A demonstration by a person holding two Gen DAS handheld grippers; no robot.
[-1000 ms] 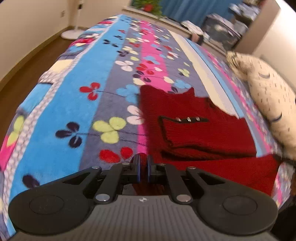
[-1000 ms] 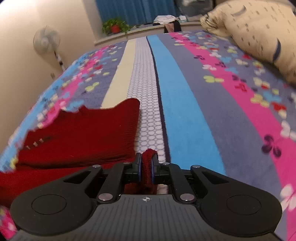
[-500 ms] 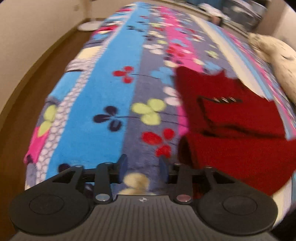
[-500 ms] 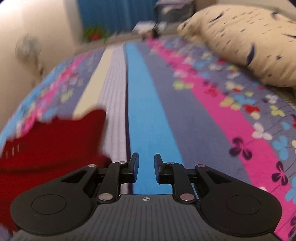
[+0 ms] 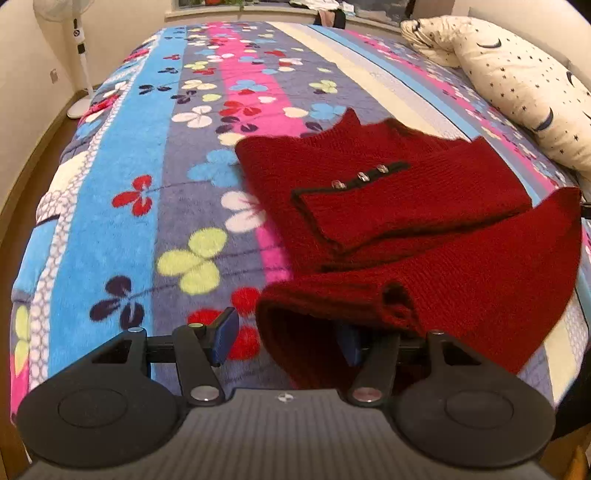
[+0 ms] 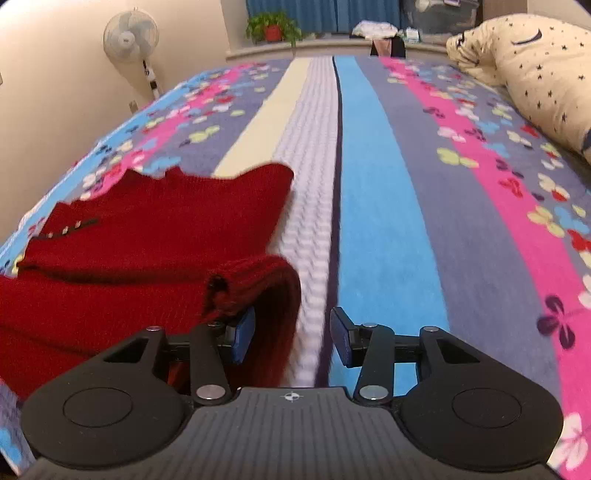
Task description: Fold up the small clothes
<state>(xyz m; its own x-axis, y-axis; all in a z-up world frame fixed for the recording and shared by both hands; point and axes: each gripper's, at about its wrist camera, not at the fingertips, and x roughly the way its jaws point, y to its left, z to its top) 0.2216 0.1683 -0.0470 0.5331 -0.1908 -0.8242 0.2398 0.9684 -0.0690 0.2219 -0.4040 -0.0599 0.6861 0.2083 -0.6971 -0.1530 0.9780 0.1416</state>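
A red knitted sweater (image 5: 388, 206) lies on the floral blanket (image 5: 110, 221), one sleeve folded across its chest with small buttons on the cuff (image 5: 360, 177). Its near hem is doubled over into a thick roll (image 5: 332, 299). My left gripper (image 5: 286, 339) is opening; the roll sits between the fingers and covers the right one, while the left pad (image 5: 223, 336) is bare. In the right wrist view the sweater (image 6: 129, 240) lies to the left. My right gripper (image 6: 291, 341) is also opening, and a hem corner (image 6: 258, 280) drapes over its left finger without being pinched.
A cream pillow with dark stars (image 5: 517, 81) (image 6: 535, 74) lies along the right side of the bed. A standing fan (image 6: 131, 37) is by the left wall, above a wooden floor (image 5: 22, 184). A potted plant (image 6: 273, 27) sits on the far sill.
Both grippers were shut on the sweater's hem a second ago. They have since opened and let it go, and the hem now rests rolled on the bed in front of them.
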